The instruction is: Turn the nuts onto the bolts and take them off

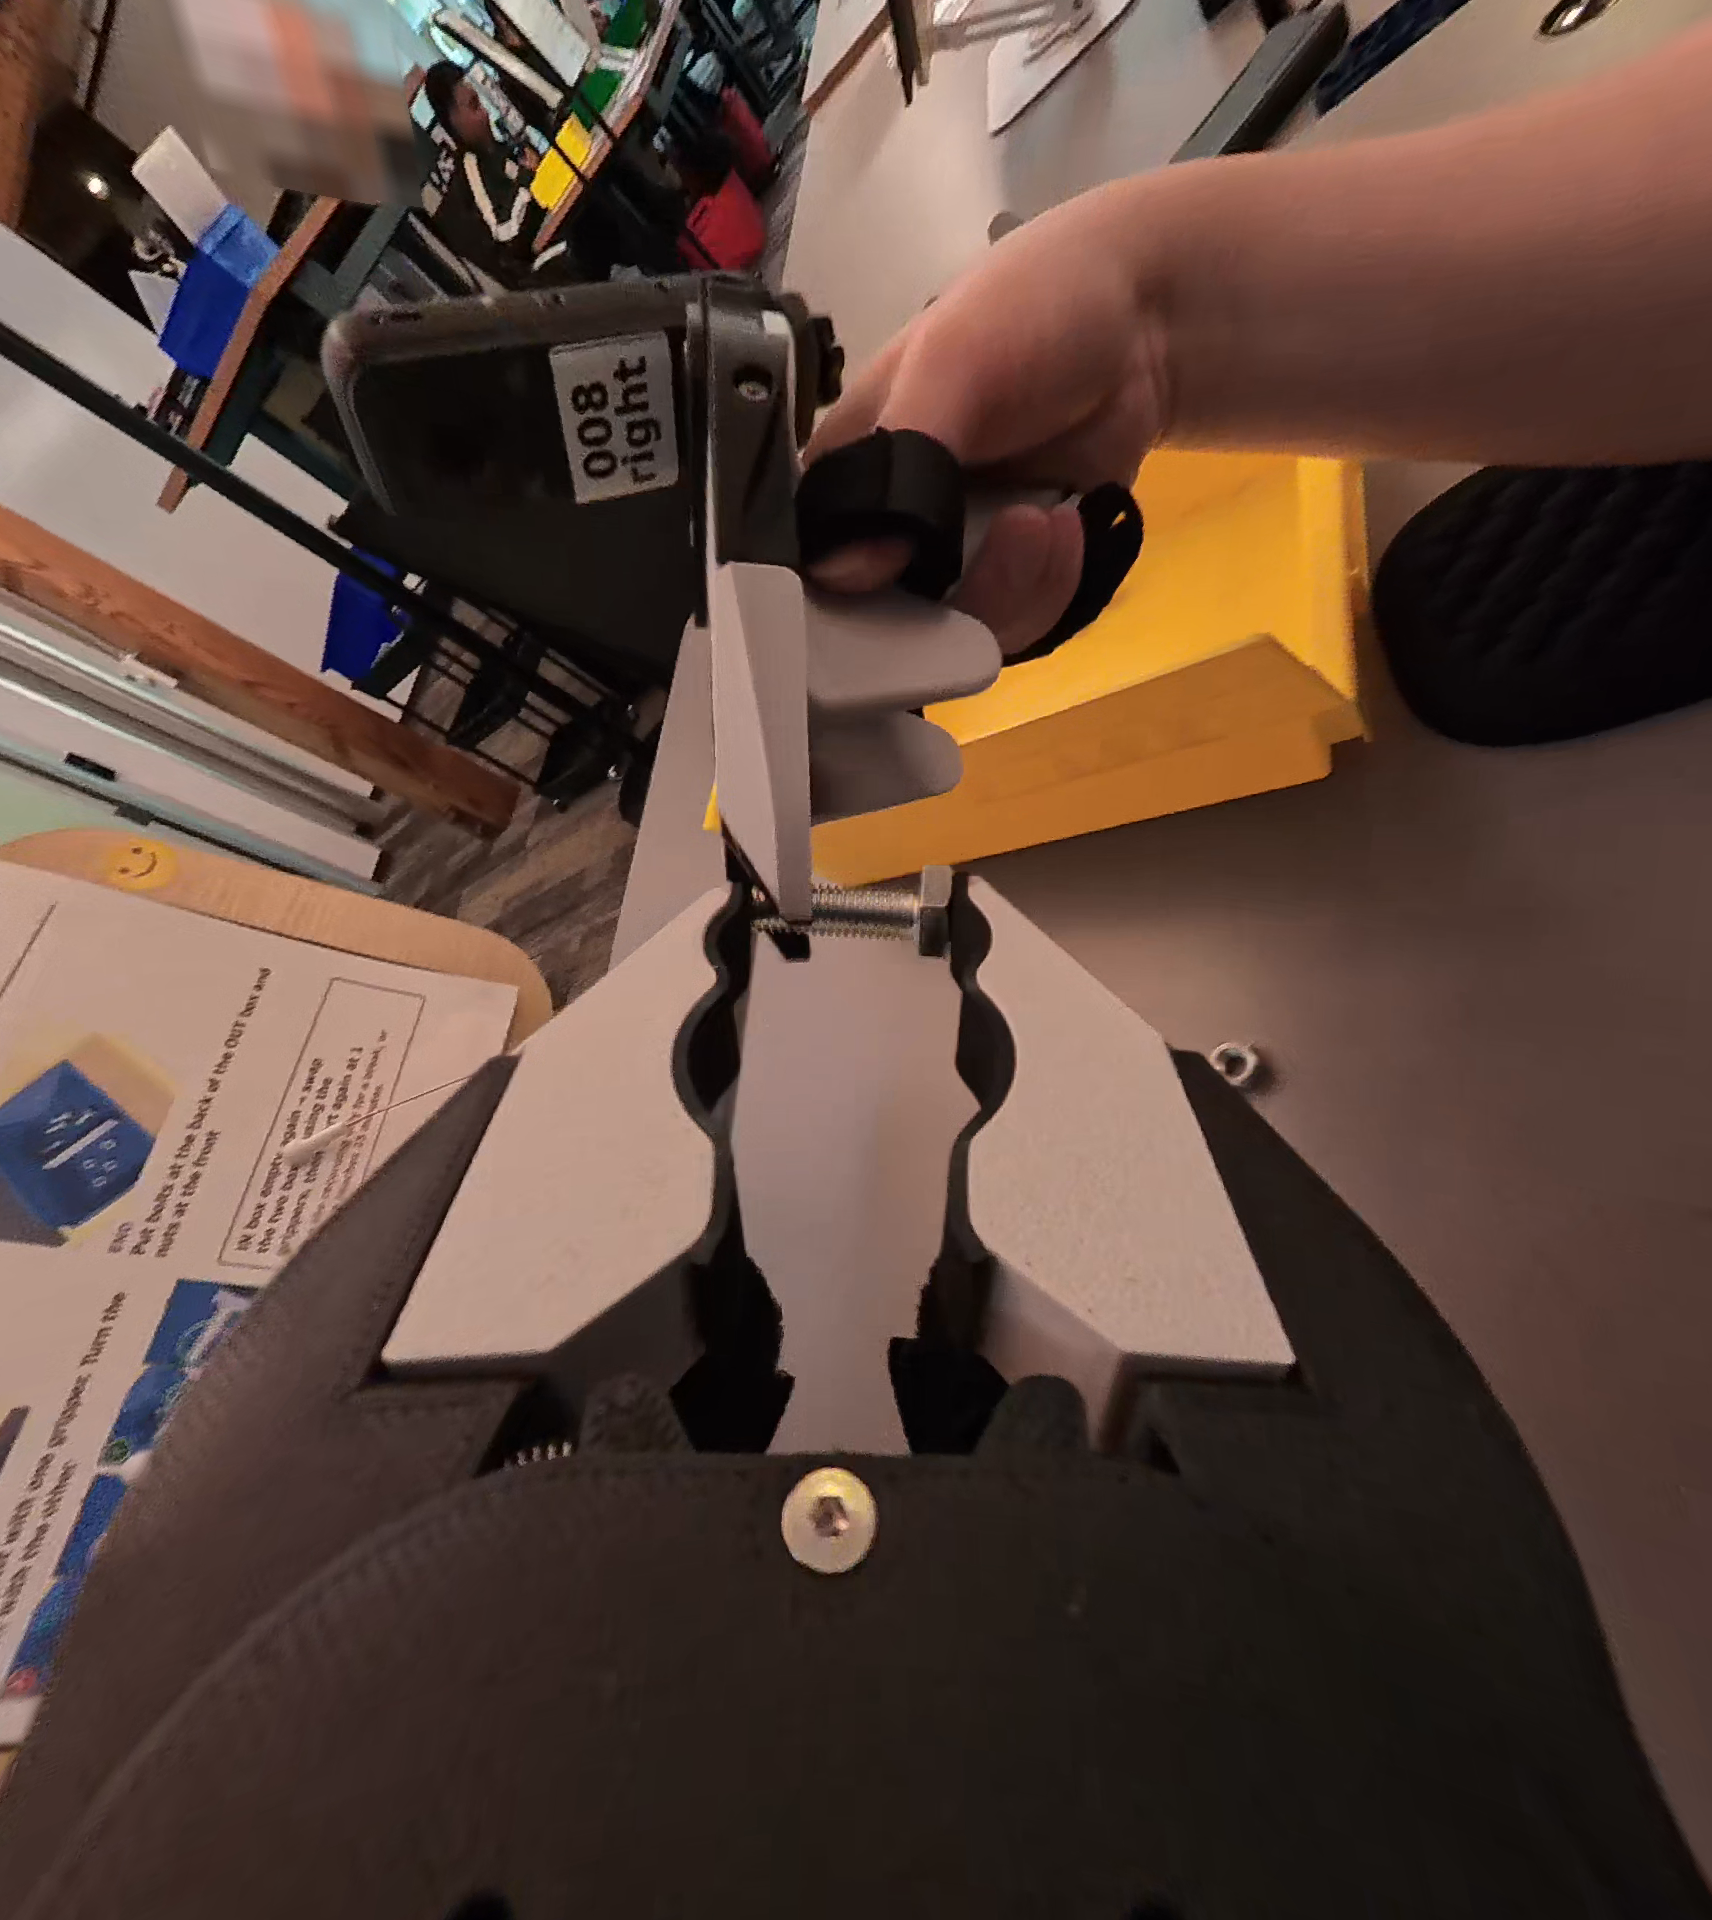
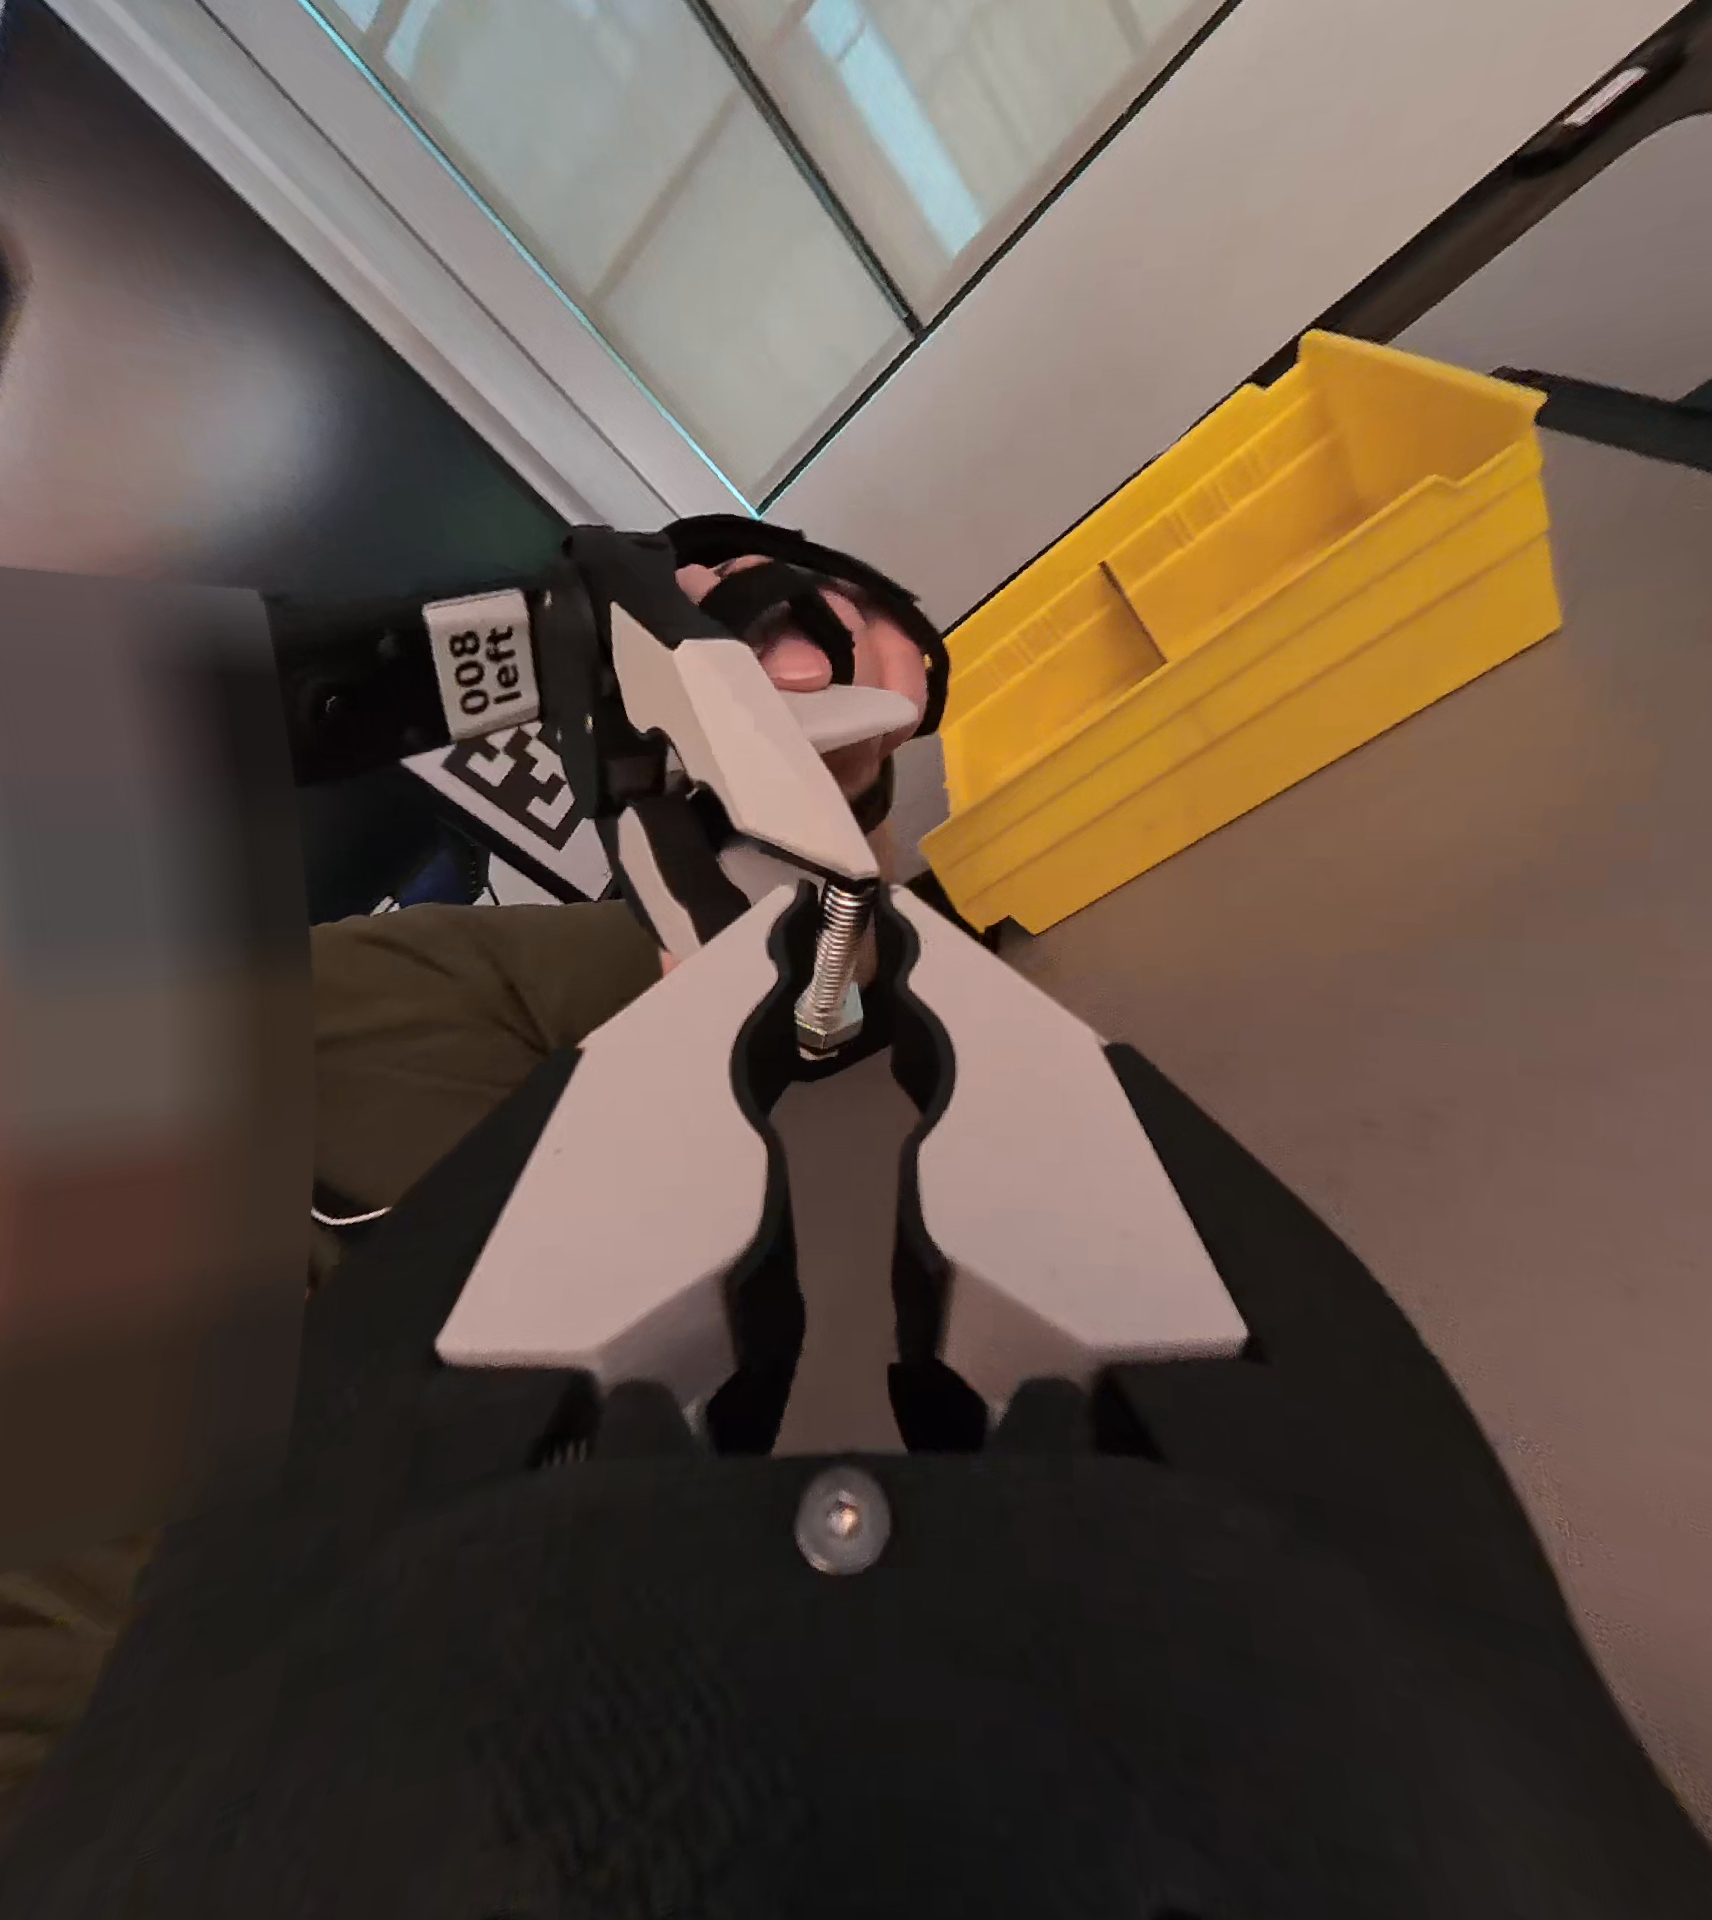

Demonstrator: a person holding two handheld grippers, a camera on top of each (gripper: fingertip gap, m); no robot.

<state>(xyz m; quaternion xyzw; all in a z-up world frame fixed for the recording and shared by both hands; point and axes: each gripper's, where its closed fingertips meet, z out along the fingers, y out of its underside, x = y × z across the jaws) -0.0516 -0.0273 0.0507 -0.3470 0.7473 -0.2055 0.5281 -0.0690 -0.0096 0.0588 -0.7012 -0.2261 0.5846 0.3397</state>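
Note:
A silver bolt (image 1: 873, 920) lies crosswise between the tips of my left gripper (image 1: 847, 920). Its hex head presses on the right fingertip and its threaded end points at the left one, so the gripper is shut on it end to end. My right gripper (image 1: 779, 914) comes down from above, edge-on, and closes on the threaded end. In the right wrist view the bolt (image 2: 831, 966) passes between the tips of my right gripper (image 2: 839, 914), with its head nearer the camera. One finger (image 2: 779, 769) of the left gripper touches its far end. No nut shows on the bolt. A small loose nut (image 1: 1236, 1065) lies on the table.
A yellow bin (image 1: 1143, 707) with a divider stands on the grey table (image 1: 1454, 1195) behind the grippers; it also shows in the right wrist view (image 2: 1247, 665). A printed instruction sheet (image 1: 156, 1143) lies at left. A black padded object (image 1: 1600, 603) sits at right. People sit far behind. The tips of both grippers are at nearly the same place.

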